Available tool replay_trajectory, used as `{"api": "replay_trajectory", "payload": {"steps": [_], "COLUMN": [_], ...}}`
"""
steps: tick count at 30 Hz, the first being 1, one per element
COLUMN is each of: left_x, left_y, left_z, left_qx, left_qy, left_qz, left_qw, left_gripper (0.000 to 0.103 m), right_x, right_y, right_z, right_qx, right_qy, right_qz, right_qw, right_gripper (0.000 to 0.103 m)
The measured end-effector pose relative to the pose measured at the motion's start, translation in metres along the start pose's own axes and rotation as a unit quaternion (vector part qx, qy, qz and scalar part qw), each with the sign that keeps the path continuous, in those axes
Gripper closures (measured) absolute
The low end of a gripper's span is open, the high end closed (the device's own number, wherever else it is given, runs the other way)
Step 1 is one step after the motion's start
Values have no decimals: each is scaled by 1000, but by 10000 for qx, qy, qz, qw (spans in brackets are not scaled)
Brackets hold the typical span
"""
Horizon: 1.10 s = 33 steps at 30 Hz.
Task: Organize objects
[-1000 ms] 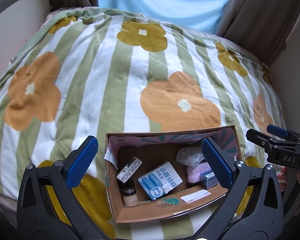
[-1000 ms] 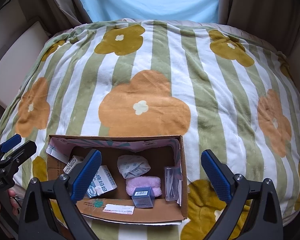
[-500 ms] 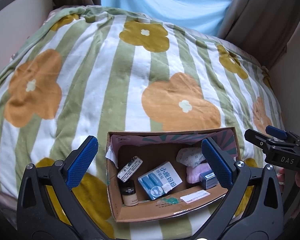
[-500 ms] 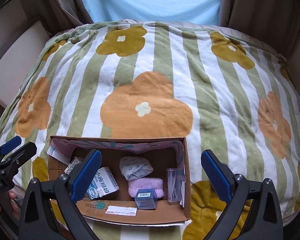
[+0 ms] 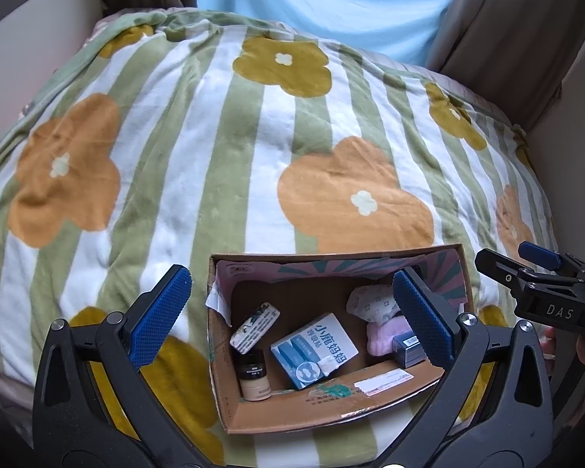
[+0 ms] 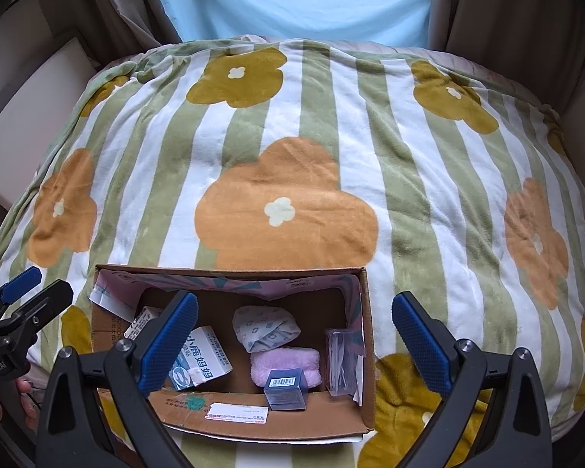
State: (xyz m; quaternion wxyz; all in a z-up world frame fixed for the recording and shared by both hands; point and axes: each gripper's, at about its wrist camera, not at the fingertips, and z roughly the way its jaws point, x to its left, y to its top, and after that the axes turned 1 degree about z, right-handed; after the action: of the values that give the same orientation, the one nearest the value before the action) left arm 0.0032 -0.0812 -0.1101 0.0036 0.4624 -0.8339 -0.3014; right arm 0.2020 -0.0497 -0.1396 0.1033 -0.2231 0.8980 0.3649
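Print on the white shipping label (image 6: 236, 416) too small.

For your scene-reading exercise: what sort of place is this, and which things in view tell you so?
Most likely a bedroom. A soft flower-patterned blanket covers what looks like a bed, curtains hang behind it, and a cardboard box of small household items sits on the blanket.

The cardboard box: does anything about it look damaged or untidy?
Yes. The cardboard box has a torn white paper label peeling at its left wall, and the items inside lie jumbled, the blue-and-white carton tilted.
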Motion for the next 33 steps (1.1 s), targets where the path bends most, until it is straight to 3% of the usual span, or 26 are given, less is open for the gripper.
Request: {"api": "replay_trajectory", "payload": {"steps": [22, 28, 33], "left_x": [2, 2, 7], "left_y": [7, 8, 8], "left_z": [-13, -19, -18], "left_qx": [-150, -354, -376], "left_qy": [195, 843, 652], "left_qz": [260, 293, 266], "left_qw": [9994, 9954, 9968], "left_gripper": [0, 0, 0], "right_x": [8, 9, 8], "right_y": [-3, -3, -3], "right_z": [-5, -8, -8], "right_qx": [-169, -218, -214], "right_qy": [23, 12, 2], "right_qz": [-160, -185, -186], "right_qw": [9997, 9996, 9996], "right_gripper": [3, 3, 3]}}
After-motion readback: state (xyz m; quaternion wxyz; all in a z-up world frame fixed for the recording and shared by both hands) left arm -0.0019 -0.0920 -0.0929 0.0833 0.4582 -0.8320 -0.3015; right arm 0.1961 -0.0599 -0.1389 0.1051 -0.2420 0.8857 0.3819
